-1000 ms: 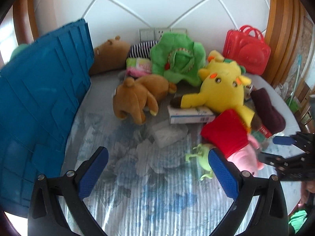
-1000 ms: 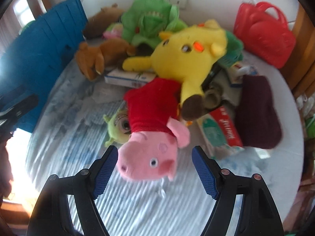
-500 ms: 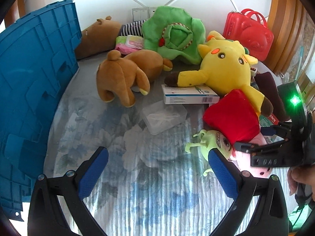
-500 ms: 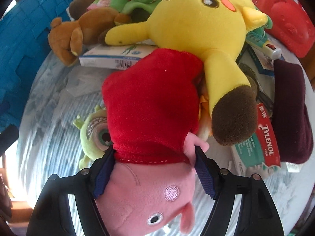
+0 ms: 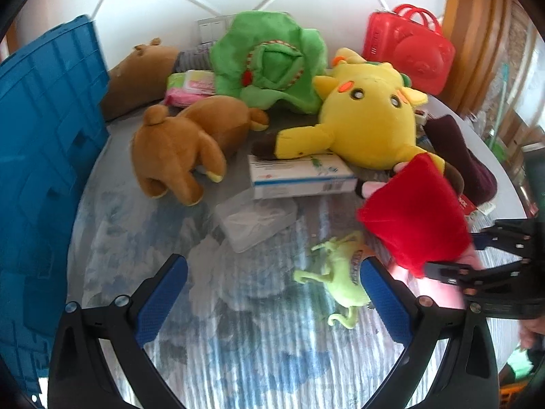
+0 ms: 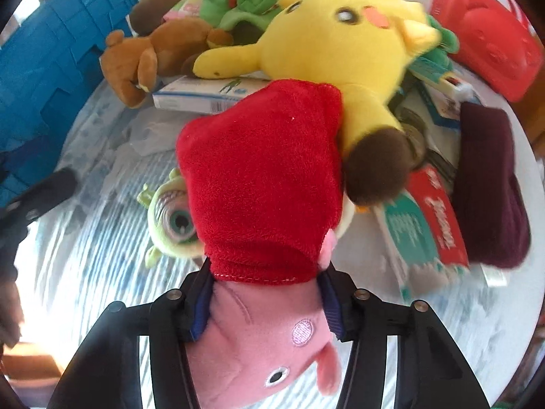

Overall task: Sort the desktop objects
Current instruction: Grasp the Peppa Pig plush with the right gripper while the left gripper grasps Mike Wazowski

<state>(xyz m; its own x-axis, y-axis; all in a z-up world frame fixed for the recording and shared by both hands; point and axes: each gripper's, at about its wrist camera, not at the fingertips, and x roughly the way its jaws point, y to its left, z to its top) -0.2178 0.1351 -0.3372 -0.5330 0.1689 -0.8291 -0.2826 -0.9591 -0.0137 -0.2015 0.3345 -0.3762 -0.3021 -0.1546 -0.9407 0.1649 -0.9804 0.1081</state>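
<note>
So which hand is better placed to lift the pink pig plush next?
Right: its hand-held gripper is closing around the pink pig plush; the left hand-held gripper is open over bare tablecloth.

My left wrist camera sat farther back, looking steeply down past its fingers (image 5: 163, 301) toward twelve o'clock across the table (image 5: 259, 358). My right wrist camera pointed steeper still and hung very close, the pink pig plush (image 6: 262, 211) filling its centre. Both views shared the yellow plush (image 5: 368, 126) (image 6: 333, 51), the blue crate (image 5: 44, 156) (image 6: 58, 51) at nine o'clock and the red bag (image 5: 408, 51) (image 6: 490, 44) at two.
</note>
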